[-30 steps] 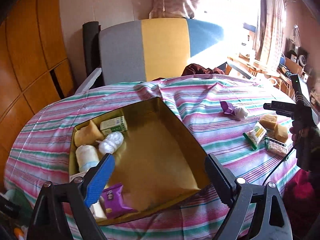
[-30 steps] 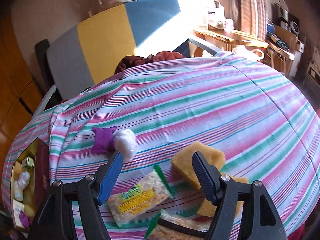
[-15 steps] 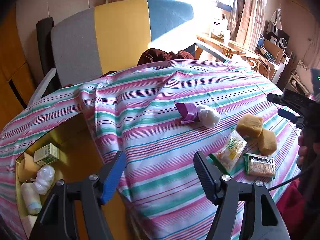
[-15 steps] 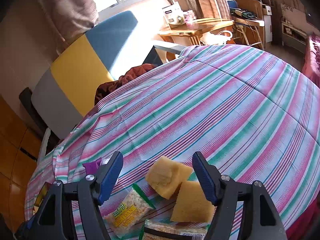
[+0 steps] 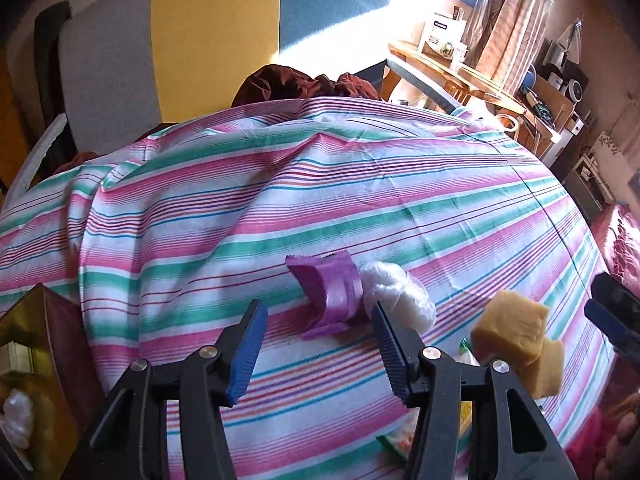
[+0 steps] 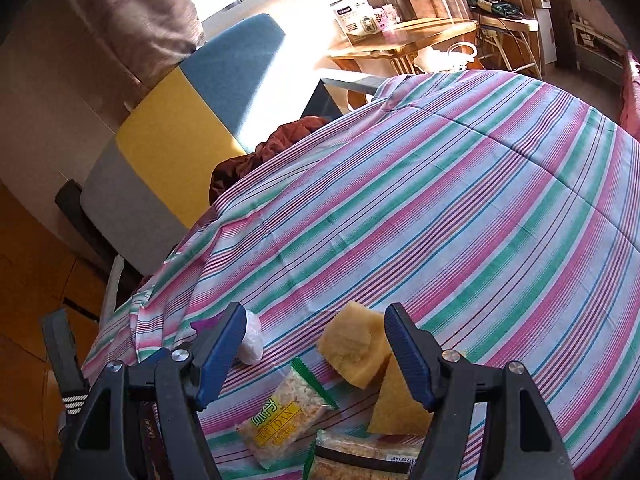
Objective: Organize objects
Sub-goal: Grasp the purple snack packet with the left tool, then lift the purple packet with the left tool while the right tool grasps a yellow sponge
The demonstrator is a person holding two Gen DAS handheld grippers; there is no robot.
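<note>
The purple packet (image 5: pixel 330 294) lies curled on the striped cloth (image 5: pixel 320 200) of the tabletop, touching a white wrapped bundle (image 5: pixel 400 294) on its right side. Both sit just ahead of the left tongs (image 5: pixel 318 344), whose jaws are closing at a middling gap with nothing between the pads; the packet is beyond the fingertips, not yet bracketed.

Step in hand, as judged: approach to pick up the purple packet for transfer to the gold-lined box (image 5: pixel 24 340) at the left edge of the view, which already holds a white bundle.

The next move calls for lowering and advancing the left tongs until the pads straddle the packet only, keeping the right-hand pad clear of the white bundle.

The right tongs (image 6: pixel 316 354) hang half open and empty above two yellow sponge blocks (image 6: pixel 356 354), with a green-edged snack packet (image 6: pixel 288 416) and a second packet (image 6: pixel 360 460) beside them.
</note>
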